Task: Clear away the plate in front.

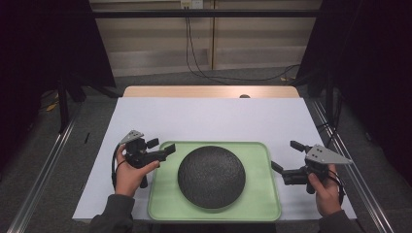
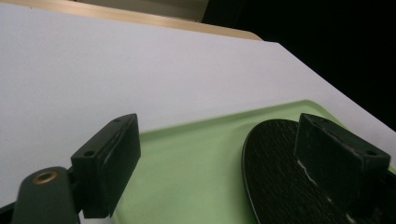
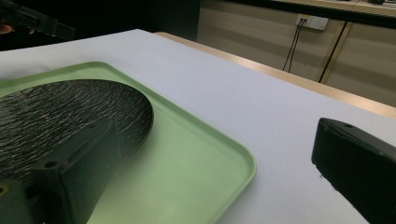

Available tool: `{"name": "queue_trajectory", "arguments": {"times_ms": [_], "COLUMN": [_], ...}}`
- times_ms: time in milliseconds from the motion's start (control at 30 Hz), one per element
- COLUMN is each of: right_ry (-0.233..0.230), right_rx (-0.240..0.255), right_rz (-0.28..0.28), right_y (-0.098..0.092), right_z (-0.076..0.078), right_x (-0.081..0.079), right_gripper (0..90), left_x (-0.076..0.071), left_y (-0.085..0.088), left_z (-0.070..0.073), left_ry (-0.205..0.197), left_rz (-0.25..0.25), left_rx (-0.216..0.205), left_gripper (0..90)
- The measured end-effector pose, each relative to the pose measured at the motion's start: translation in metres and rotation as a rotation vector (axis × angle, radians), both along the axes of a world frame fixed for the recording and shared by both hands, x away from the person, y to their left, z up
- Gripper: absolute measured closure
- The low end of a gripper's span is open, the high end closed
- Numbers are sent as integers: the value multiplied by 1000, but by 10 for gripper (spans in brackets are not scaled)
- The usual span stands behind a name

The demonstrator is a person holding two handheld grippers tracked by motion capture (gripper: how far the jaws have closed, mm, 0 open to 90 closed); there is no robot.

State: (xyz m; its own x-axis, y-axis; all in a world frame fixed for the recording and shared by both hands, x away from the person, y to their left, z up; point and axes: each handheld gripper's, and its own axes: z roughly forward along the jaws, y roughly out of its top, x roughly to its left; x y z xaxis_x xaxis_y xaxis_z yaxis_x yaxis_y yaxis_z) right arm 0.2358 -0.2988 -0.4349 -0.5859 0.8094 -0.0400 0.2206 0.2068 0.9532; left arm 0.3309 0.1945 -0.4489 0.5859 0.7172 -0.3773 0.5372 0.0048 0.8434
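Forearms and hands: two, entering at the near edge of the table, each holding a claw.

Left claw: held over the white sheet just off the tray's left edge, near its far left corner. Jaws spread wide, nothing between them; in the left gripper view one jaw sits over the sheet, the other over the plate's edge.

Right claw: held beside the tray's right edge, apart from it. Jaws spread, empty.

Tray: pale green, shallow, rounded corners, raised lip. Lies at the near edge of the table, centred between the two claws.

Plate: black, round, rough stippled surface, resting in the middle of the tray. From above it reads as domed; whether it lies face down I cannot tell.

Handling, plate: judged stiff and moderately heavy, likely stoneware, so breakable if dropped. Textured surface should give fair grip. Its rim looks low against the tray floor, so a jaw would need to slip under the edge; best hold is judged to be a pinch across the rim.

Handling, tray: judged light, rigid plastic; its lip offers a ready hold at the left and right edges.
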Motion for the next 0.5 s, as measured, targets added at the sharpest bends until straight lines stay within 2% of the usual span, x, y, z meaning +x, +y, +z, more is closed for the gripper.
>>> {"name": "queue_trajectory", "arguments": {"times_ms": [200,333,500], "right_ry": [5,6,7], "right_rx": [0,0,-1], "right_rz": [0,-2,-5], "right_y": [0,0,0], "right_z": [0,-1,-1], "right_x": [0,1,1], "right_gripper": [9,10,10], "left_x": [0,1,1], "left_y": [10,16,22], "left_z": [4,4,5], "left_ry": [-29,-23,-26], "left_rz": [29,56,80], "left_rx": [15,30,25], "left_gripper": [126,116,108]}}
